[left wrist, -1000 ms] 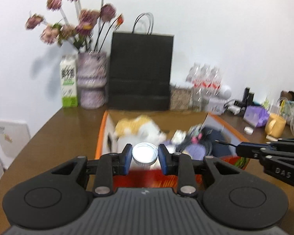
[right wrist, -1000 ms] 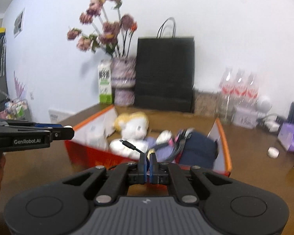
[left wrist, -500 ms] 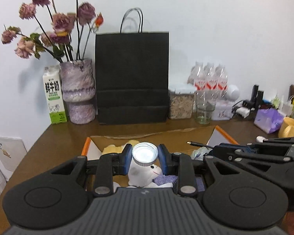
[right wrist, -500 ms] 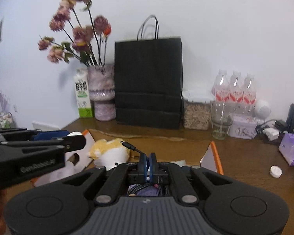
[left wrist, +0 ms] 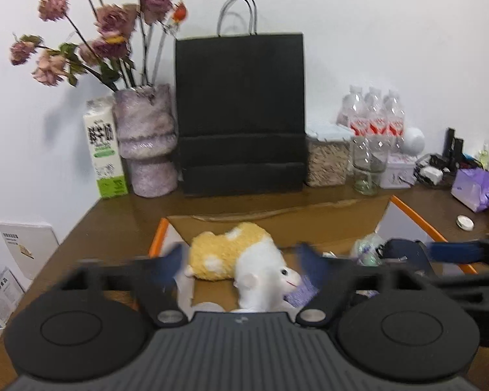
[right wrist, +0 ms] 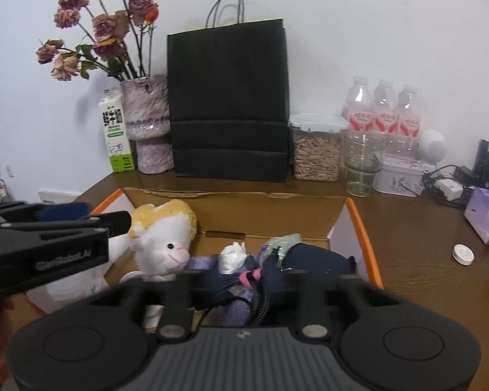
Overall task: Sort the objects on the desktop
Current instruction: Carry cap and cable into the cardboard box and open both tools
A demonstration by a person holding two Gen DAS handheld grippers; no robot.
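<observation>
An orange-edged cardboard box [left wrist: 413, 218] [right wrist: 358, 218] holds a yellow-and-white plush toy [left wrist: 244, 260] [right wrist: 166, 238], a dark blue pouch [right wrist: 316, 257] and a black braided cable [right wrist: 260, 303]. My left gripper [left wrist: 241, 255] hangs over the box with its jaws opening wide and blurred, and nothing is between them. My right gripper [right wrist: 239, 275] is over the box too, its jaws opening, with the cable lying loose below them. A white rounded thing [left wrist: 208, 306] shows by the toy. Each gripper appears at the edge of the other's view.
Along the wall stand a milk carton [right wrist: 115, 133], a vase of dried flowers [right wrist: 146, 120], a black paper bag [right wrist: 228, 104], a seed jar [right wrist: 316, 150], a glass [right wrist: 361, 166] and water bottles [right wrist: 384, 114]. A small white cap [right wrist: 462, 254] and a purple pack [right wrist: 485, 215] lie to the right.
Both grippers moved forward over the box and opened. The white-capped bottle has left the left jaws, and the cable has dropped out of the right jaws into the box.
</observation>
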